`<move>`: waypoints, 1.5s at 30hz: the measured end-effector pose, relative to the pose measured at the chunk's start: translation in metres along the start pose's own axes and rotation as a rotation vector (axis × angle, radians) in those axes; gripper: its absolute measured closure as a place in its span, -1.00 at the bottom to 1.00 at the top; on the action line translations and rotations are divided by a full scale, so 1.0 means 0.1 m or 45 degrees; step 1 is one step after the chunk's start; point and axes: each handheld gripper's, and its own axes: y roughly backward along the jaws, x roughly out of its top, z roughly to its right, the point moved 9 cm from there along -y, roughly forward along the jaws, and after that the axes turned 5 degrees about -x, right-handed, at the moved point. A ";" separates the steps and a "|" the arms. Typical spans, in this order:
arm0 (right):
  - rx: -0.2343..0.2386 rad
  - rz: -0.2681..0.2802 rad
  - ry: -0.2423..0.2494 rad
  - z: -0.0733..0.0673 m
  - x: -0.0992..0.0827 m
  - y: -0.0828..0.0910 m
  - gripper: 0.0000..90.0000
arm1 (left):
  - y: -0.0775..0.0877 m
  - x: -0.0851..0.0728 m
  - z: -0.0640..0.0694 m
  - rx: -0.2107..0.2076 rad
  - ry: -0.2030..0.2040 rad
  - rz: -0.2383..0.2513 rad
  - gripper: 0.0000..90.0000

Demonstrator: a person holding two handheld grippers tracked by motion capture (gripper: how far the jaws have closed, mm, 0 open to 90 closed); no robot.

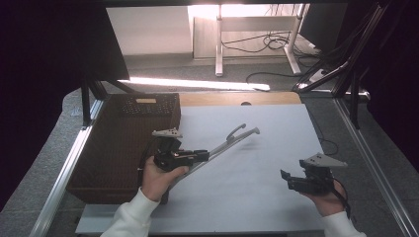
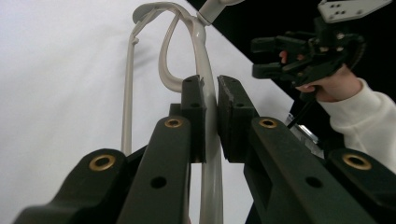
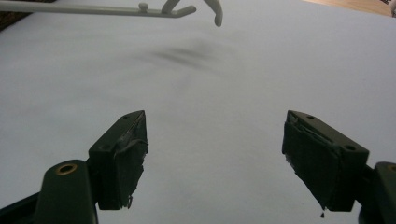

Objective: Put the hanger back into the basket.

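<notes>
hangers: one grey hanger [image 1: 232, 139], off the mat | baskets: one brown basket [image 1: 118, 143] far left, contents unclear | left gripper [image 1: 202, 155] clamps hanger | right gripper [image 1: 285, 178] released, near right

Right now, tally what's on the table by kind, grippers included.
Grippers: 2, the left gripper shut on the hanger, the right gripper open over the sheet
Grey plastic hanger: 1, held up off the sheet
Dark woven basket: 1
White sheet: 1
Total: 5
</notes>
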 end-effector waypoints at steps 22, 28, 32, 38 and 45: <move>0.000 -0.005 0.015 -0.01 0.00 -0.03 -0.50 | 0.38 0.24 0.10 0.059 -0.095 0.055 0.83; 0.004 -0.007 0.022 -0.02 0.00 -0.04 -0.50 | 0.51 0.36 0.07 0.088 -0.118 0.070 0.83; 0.002 -0.007 0.022 -0.01 0.00 -0.04 -0.50 | 0.58 0.44 0.05 0.102 -0.129 0.082 0.83; 0.000 -0.010 0.022 -0.01 -0.01 -0.04 -0.50 | 0.75 0.55 0.03 0.122 -0.142 0.114 0.83; -0.003 -0.011 0.021 0.00 -0.01 -0.04 -0.50 | 0.97 0.59 -0.06 0.144 -0.136 0.147 0.83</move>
